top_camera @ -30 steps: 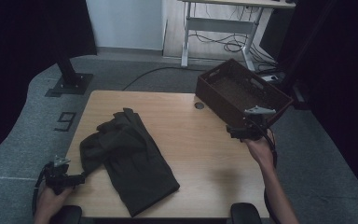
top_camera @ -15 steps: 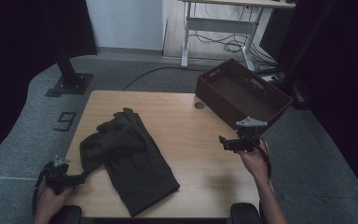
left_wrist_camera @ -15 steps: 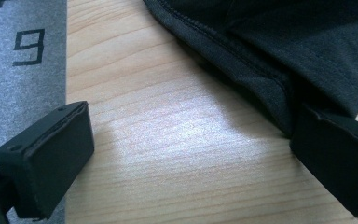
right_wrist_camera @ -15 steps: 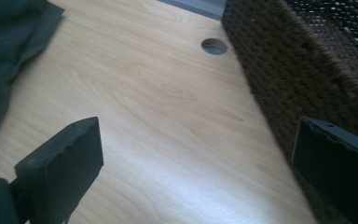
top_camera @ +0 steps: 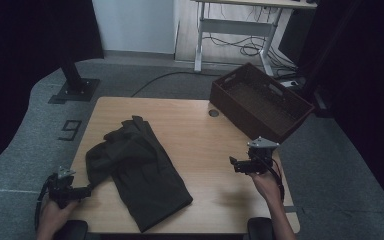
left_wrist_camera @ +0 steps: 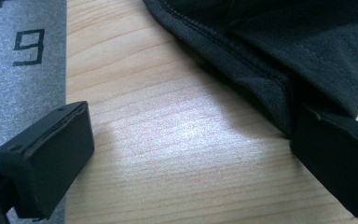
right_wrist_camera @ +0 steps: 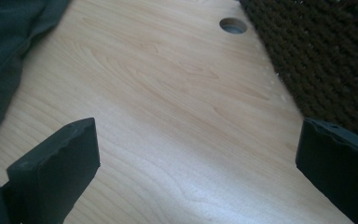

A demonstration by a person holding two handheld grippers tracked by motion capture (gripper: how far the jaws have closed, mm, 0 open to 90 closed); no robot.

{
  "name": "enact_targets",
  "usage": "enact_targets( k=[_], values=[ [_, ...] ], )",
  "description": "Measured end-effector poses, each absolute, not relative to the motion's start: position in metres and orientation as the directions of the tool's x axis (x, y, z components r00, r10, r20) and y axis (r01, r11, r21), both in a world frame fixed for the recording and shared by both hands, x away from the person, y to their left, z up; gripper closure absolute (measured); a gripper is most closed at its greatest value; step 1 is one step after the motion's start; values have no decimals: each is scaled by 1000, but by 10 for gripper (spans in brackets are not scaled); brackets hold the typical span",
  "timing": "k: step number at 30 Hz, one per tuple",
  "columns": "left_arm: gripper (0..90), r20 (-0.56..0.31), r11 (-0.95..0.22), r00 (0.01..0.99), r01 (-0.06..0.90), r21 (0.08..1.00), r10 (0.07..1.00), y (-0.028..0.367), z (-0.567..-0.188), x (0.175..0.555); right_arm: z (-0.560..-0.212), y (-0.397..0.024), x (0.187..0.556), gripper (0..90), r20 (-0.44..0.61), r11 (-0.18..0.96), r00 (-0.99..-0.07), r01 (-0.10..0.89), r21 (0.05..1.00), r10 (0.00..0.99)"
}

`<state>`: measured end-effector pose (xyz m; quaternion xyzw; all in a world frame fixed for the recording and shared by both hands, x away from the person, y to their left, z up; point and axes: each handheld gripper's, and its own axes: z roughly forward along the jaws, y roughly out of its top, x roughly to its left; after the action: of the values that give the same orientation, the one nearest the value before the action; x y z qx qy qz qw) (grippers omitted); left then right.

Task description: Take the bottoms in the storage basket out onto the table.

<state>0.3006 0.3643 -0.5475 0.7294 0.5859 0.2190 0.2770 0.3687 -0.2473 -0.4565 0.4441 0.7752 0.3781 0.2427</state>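
Dark green garment (top_camera: 137,175) is lying on the counter (top_camera: 205,135) as the right claw (top_camera: 237,165), released, is swinging back from the basket (top_camera: 260,102) toward it, while the left claw (top_camera: 82,190) is waiting released at its hem.

Both grippers are black. The right gripper (top_camera: 235,165) carries a grey three-cornered plate (top_camera: 263,144) on top, and a black cable (top_camera: 280,179) loops behind that plate. The left gripper (top_camera: 87,190) trails its own black cable (top_camera: 40,197). The jaws are thick, blocky black pads with ridged edges. Forearms are bare, without sleeves.
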Motion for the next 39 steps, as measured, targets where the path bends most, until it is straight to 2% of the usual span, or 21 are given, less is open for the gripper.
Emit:
enact_targets(
  k=[17,22,39],
  values=[
    [0,-7,-156,214,734,661,977,364,-547,300,-490,-236,355,0,-3,298,-495,518,802,869],
    [0,-8,-153,211,735,661,977,363,-547,300,-505,-234,352,0,-22,312,-480,533,786,877],
    [0,-9,-148,205,736,660,979,363,-547,300,-549,-233,350,0,73,278,-489,606,745,869]
  ],
)
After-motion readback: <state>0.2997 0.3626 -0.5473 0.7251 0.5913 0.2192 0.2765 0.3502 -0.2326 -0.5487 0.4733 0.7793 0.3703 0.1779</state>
